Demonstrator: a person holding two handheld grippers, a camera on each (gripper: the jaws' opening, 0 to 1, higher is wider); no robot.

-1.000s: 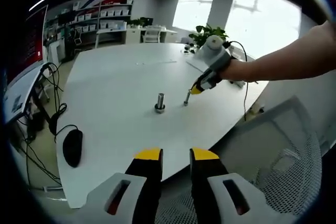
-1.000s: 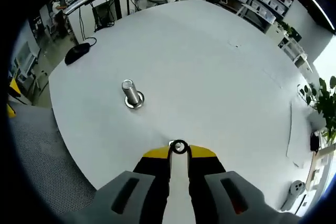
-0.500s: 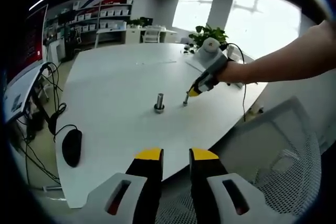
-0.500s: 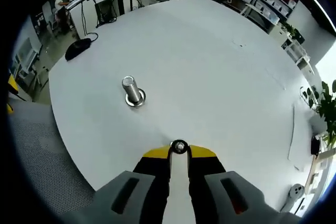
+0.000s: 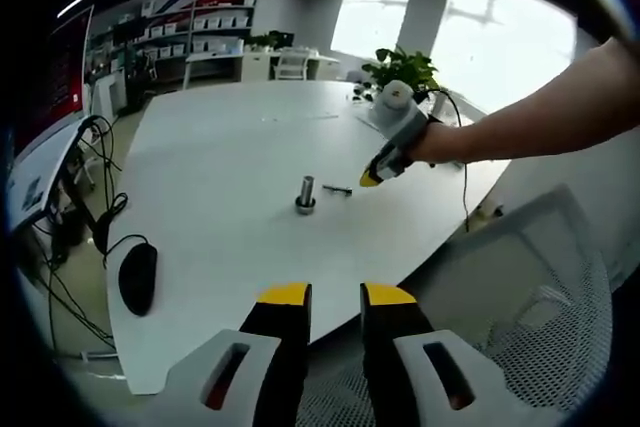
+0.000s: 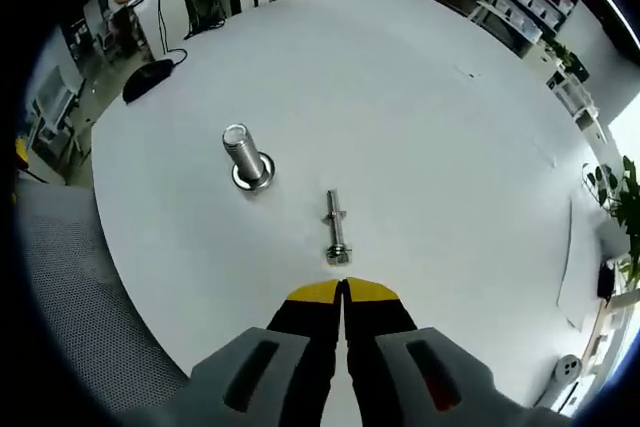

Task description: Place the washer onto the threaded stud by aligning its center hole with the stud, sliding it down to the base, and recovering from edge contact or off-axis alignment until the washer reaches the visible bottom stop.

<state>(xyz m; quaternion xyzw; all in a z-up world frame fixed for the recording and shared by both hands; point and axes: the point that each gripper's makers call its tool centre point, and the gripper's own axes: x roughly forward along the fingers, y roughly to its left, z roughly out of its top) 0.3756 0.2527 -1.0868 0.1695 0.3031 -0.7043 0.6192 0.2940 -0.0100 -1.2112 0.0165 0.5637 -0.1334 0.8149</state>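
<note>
While the right gripper [image 6: 341, 289] has its 2 jaws pressed together, empty, a thin bolt [image 6: 335, 226] lies flat just beyond, right of the upright stud [image 6: 243, 156]; its washer is indistinct. Left gripper [image 5: 326, 294] spread.

The threaded stud [image 6: 245, 155] stands upright on the white table, a wide metal flange at its base. Near it, apart from it, a thin metal bolt [image 6: 335, 226] with a small ring on its shaft lies flat.
</note>
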